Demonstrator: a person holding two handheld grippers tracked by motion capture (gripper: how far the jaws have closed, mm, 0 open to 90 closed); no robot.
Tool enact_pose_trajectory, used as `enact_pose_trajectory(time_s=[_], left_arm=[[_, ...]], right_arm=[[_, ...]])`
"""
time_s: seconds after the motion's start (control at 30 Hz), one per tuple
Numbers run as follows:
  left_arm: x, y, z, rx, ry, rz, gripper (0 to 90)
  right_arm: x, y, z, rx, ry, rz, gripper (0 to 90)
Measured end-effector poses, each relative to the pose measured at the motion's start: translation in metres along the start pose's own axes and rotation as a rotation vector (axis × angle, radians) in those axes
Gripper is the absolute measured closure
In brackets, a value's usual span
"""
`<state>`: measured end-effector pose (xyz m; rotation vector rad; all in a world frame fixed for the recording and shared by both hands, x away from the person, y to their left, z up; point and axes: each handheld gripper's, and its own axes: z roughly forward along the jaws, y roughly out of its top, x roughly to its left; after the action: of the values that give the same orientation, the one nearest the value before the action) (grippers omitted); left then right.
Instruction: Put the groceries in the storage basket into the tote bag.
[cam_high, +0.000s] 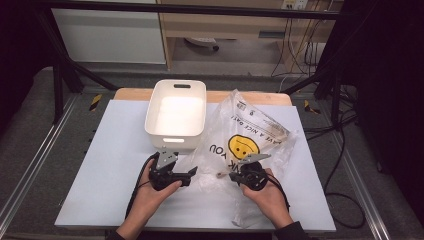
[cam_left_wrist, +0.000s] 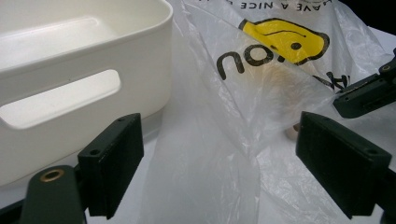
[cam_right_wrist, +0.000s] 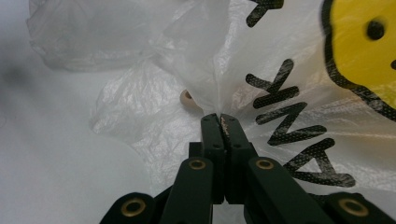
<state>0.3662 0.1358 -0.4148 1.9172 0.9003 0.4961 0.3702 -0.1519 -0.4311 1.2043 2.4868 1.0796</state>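
Your right gripper (cam_right_wrist: 219, 122) is pinched on the plastic bag (cam_high: 250, 135) at the table's right-centre beside the bin (cam_high: 176, 114); left gripper (cam_left_wrist: 219, 163) gapes wide — likely opening step, next grab the opposite film.

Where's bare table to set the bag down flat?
Free: the wide strip left of the white bin, and the near-left corner beside the left gripper. Crowded: the right half, where the plastic bag sprawls, pinched in the right gripper.
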Motion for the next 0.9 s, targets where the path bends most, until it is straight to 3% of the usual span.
enact_pose_trajectory(time_s=[0.17,0.27,0.63,0.73,0.9], left_arm=[[0.001,0.000,0.000,-0.004,0.004,-0.004,15.2],[0.002,0.001,0.001,-0.002,0.006,-0.007,15.2],[0.004,0.005,0.000,-0.012,0.010,-0.016,15.6],[0.004,0.007,0.000,-0.016,0.013,-0.024,16.5],[0.003,0.010,0.003,-0.012,0.015,-0.024,19.3]], right_arm=[[0.003,-0.001,0.003,0.009,0.006,-0.010,89.3],[0.002,-0.002,0.003,0.000,0.002,-0.011,83.2],[0.010,-0.007,-0.011,-0.085,-0.044,-0.038,28.5],[0.011,-0.008,-0.018,-0.109,-0.069,-0.032,18.4],[0.006,-0.014,-0.033,-0.170,-0.101,-0.019,10.4]])
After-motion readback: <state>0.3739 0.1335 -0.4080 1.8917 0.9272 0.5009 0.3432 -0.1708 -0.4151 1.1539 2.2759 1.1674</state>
